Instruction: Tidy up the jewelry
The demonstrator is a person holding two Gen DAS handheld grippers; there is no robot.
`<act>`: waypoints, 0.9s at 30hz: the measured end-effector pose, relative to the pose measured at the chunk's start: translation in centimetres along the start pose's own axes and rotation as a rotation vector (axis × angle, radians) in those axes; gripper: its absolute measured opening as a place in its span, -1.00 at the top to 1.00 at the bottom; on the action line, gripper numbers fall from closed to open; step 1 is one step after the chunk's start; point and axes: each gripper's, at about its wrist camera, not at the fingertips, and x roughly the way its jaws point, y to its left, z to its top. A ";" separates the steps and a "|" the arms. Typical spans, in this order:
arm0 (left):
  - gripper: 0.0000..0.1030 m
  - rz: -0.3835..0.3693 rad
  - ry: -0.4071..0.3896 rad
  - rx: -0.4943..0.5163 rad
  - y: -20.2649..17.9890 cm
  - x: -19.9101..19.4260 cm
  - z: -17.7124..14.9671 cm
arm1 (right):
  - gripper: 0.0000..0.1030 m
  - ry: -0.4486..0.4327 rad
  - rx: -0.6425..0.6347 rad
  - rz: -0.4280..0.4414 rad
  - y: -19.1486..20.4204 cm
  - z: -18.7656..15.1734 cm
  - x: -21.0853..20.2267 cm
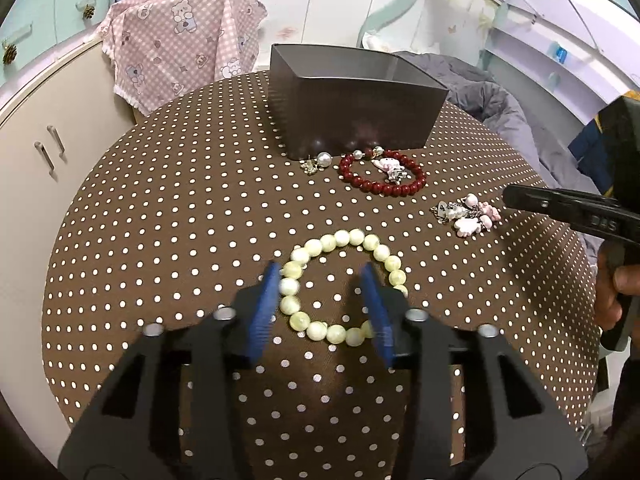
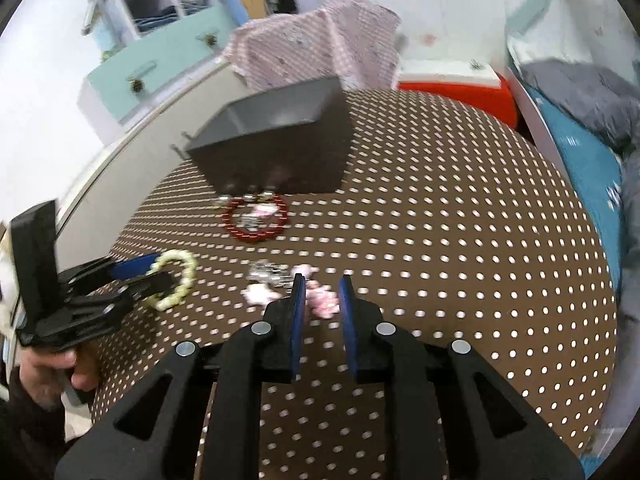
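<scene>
From the left wrist, the left gripper [image 1: 320, 284] has its blue-padded fingers spread around the pale green beaded bracelet [image 1: 342, 286] lying flat on the brown polka-dot tablecloth [image 1: 160, 240], while a dark red beaded bracelet [image 1: 382, 176] lies just before the dark grey rectangular box [image 1: 356, 104]. From the right wrist, blurred, the right gripper [image 2: 322, 284] hangs with fingers parted over what seems a pink-and-white charm cluster [image 2: 292, 288].
</scene>
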 end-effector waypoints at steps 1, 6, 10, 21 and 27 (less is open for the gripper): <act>0.30 -0.002 -0.001 -0.001 -0.1 0.0 -0.1 | 0.62 0.002 -0.029 0.006 0.6 -0.1 -0.1; 0.31 0.007 0.001 0.006 -0.1 -0.1 -0.1 | 0.60 0.049 -0.169 -0.020 3.3 -0.2 1.7; 0.03 0.018 0.005 0.026 -0.6 -0.1 -0.1 | 0.60 0.039 -0.219 -0.004 4.3 1.0 2.8; -0.31 0.023 0.005 0.025 -0.9 0.1 -0.2 | 0.85 0.032 -0.233 0.019 4.0 1.5 2.1; -0.31 0.020 0.004 0.023 -1.0 0.1 -0.3 | 0.85 -0.076 -0.064 0.214 2.1 3.7 -1.9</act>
